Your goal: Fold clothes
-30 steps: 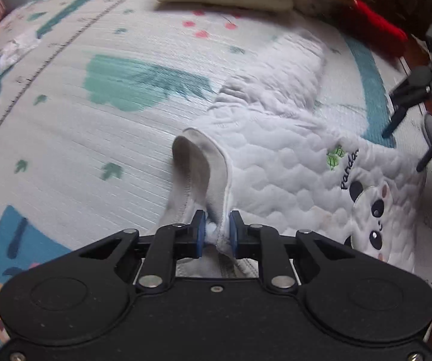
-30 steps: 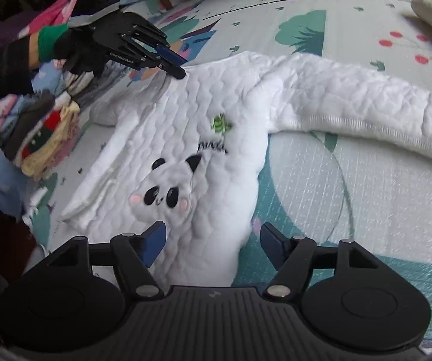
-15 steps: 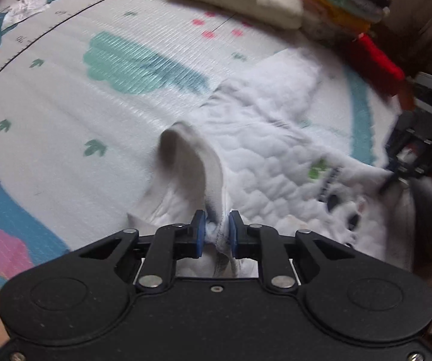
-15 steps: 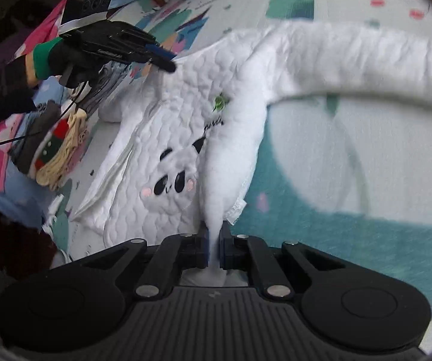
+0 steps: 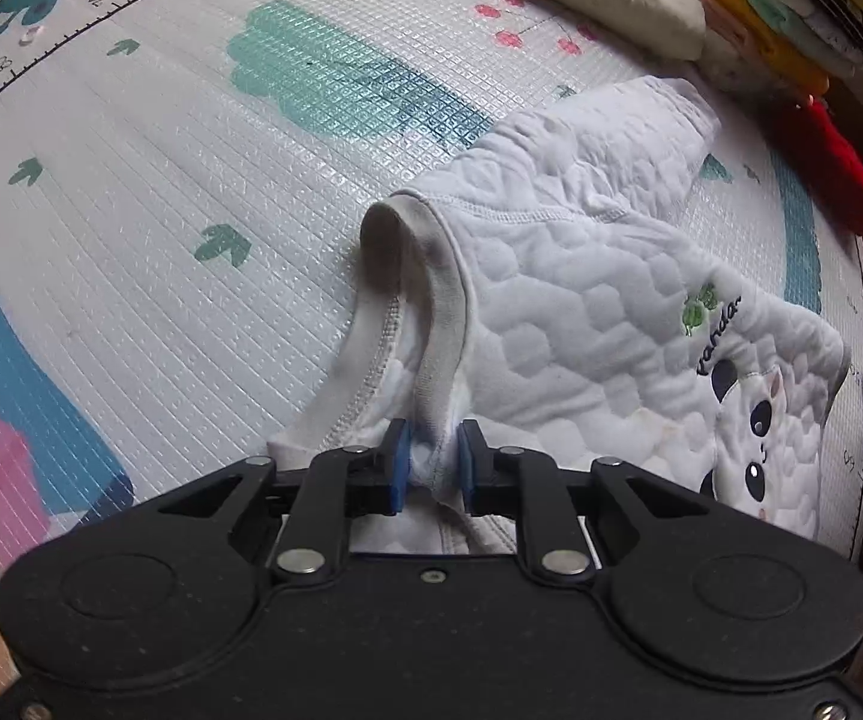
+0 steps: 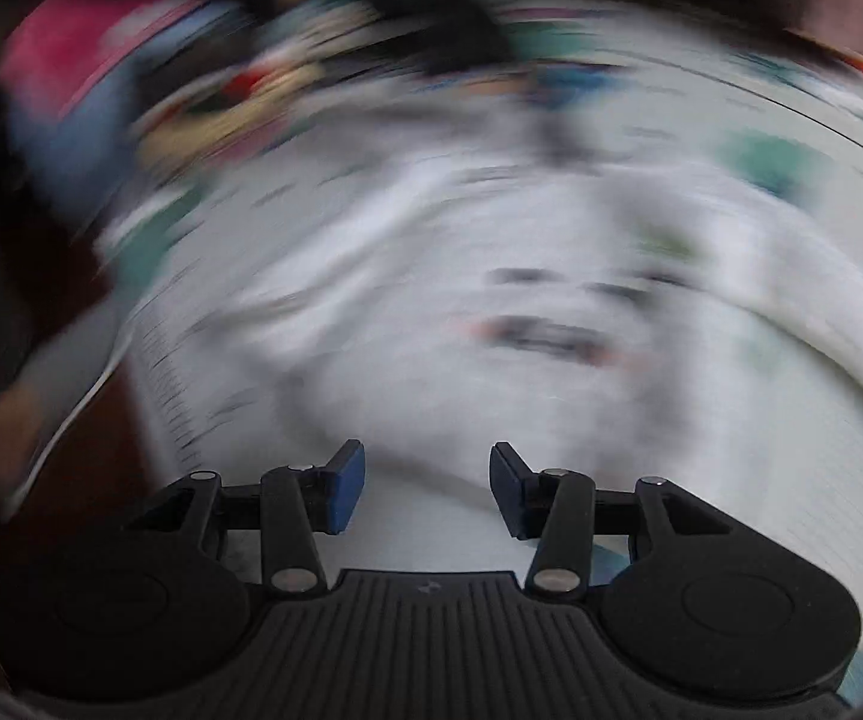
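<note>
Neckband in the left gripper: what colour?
Grey neckband on the white quilted top; left wrist view.

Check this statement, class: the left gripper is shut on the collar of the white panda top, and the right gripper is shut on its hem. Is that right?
Not quite. The right gripper is open and holds nothing, as the right wrist view shows. The left gripper is indeed shut on the collar of the white panda top.

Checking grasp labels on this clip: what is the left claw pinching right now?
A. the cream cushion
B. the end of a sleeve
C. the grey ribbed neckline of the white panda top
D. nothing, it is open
C: in the left wrist view the left claw is shut on the grey ribbed neckline of the white panda top, lifting that edge off the play mat.
</note>
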